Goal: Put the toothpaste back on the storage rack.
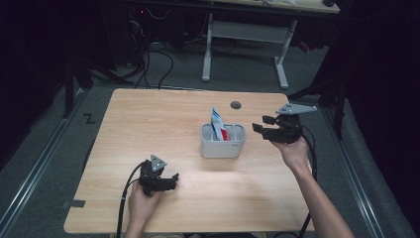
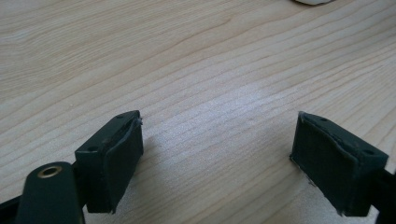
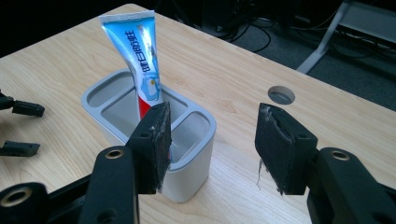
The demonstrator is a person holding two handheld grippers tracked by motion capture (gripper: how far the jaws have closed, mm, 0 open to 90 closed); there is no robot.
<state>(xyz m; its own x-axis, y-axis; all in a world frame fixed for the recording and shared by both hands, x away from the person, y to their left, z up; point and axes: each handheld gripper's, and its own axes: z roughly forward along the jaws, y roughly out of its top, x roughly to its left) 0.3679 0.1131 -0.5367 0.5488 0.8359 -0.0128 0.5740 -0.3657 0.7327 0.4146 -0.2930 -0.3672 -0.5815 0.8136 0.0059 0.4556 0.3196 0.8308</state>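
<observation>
Toothpaste tube (image 3: 140,60) upright in holder (image 3: 196,163): light, soft, slippery; grip near crimped top; right gripper (image 3: 212,144) open, empty.

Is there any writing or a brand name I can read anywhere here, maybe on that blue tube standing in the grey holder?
Toothpaste tube: a line of white characters runs along its blue side, too small and blurred to read.
Tube's top seam: faint small print, not legible.
Grey holder: no text seen.
Wooden table: no label or number.
Floor left of the table: a black Z-shaped mark, more a tape sign than a letter.
</observation>
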